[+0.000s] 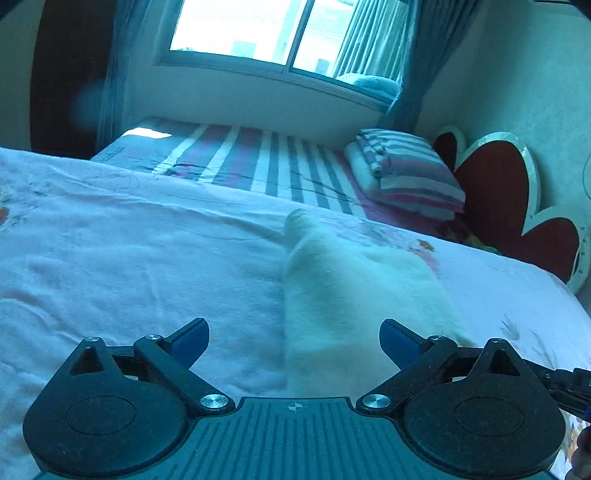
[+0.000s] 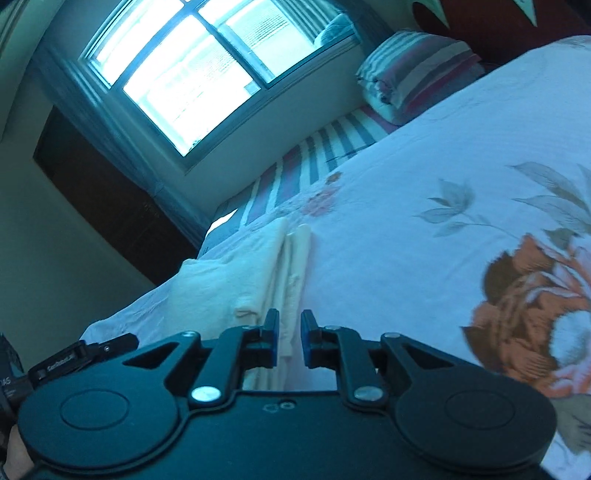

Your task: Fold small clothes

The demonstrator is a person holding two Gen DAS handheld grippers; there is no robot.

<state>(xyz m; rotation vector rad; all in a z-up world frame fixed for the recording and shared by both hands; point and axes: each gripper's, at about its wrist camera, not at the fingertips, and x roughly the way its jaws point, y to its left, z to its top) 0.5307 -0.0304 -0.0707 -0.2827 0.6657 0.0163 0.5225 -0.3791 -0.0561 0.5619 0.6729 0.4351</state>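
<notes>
Left gripper (image 1: pixel 294 341) spread wide above the pink bedspread (image 1: pixel 110 236), nothing between the blue fingers (image 1: pixel 190 341), with the cream garment (image 1: pixel 351 291) lying flat on the bed at about 1 o'clock from it. Right gripper (image 2: pixel 288 341) narrowed to a slim gap over the near edge of the cream garment (image 2: pixel 236 280), grip on the cloth impossible to confirm. Striped pillow (image 1: pixel 406 170) farther off at 1 o'clock, near the window (image 1: pixel 266 29).
</notes>
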